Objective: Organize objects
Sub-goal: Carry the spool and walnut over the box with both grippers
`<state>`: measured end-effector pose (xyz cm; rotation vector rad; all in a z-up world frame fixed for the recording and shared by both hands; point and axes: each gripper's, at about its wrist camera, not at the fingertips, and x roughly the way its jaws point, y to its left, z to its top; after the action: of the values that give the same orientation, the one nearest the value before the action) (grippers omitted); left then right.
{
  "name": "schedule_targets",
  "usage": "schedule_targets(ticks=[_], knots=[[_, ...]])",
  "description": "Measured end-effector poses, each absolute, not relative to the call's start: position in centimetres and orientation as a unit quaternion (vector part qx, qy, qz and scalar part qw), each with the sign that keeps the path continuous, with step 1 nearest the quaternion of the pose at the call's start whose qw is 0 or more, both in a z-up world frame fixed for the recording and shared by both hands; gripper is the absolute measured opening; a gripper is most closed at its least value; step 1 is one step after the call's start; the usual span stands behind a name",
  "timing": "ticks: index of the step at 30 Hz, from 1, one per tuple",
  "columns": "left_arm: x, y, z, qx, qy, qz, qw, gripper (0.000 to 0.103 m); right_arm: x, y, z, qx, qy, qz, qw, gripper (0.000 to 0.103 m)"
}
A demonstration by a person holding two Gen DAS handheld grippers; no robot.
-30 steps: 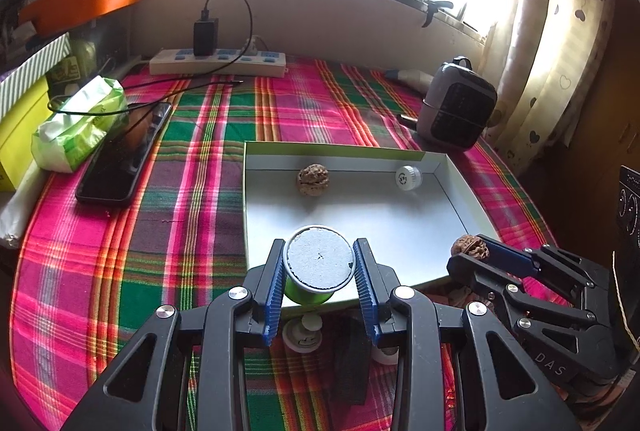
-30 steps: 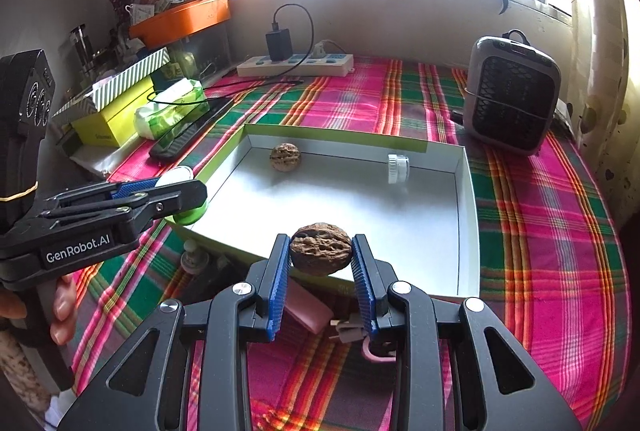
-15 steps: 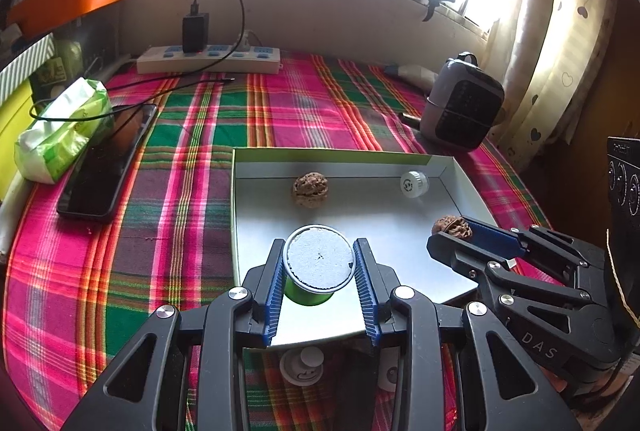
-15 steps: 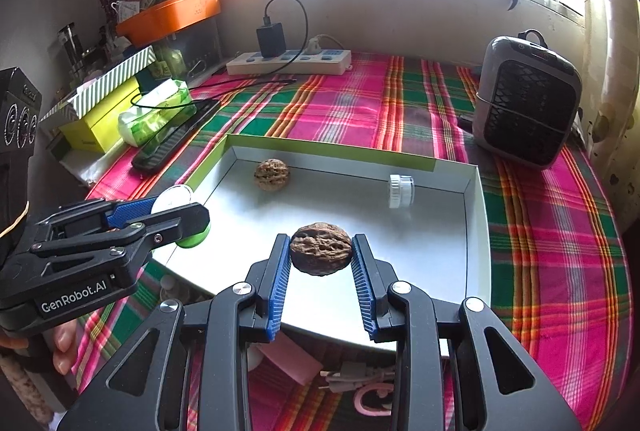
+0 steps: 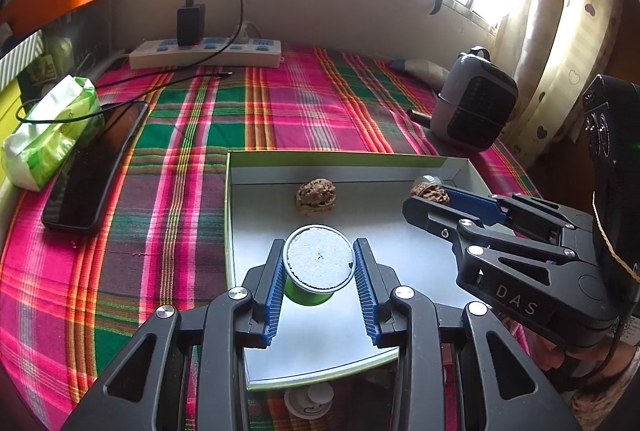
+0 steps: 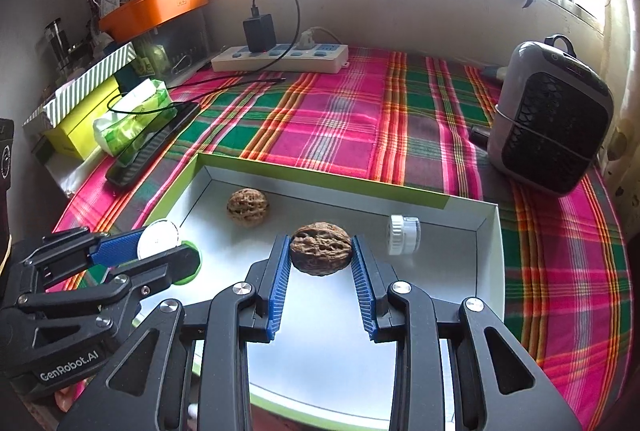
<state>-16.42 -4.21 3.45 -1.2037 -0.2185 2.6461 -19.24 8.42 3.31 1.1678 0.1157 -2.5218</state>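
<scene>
Halfway-ish: nut (image 6: 247, 207) and cap (image 6: 403, 234) already in tray (image 6: 486, 263); left gripper (image 5: 318, 277) clamping cup (image 5: 318, 263), right gripper (image 6: 320, 265) clamping walnut (image 6: 320, 248), both unreleased.

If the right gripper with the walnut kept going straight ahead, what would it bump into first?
Probably the far wall of the tray. The right gripper points between the loose walnut and the white cap, so it may miss both, though depth is hard to judge here.

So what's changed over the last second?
Both grippers carried their loads forward over the white tray: left gripper with the green pod, right gripper with a walnut. Neither released. The other walnut and white cap stayed put.
</scene>
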Motion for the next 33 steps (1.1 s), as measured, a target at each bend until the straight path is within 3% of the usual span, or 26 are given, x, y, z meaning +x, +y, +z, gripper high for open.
schedule_targets(ticks=[33], knots=[[-18.3,-4.2,2.2,-0.416,-0.076,0.898,0.12,0.031,-22.9,7.4,1.1,0.447,0.053,-0.876,0.171,0.032]])
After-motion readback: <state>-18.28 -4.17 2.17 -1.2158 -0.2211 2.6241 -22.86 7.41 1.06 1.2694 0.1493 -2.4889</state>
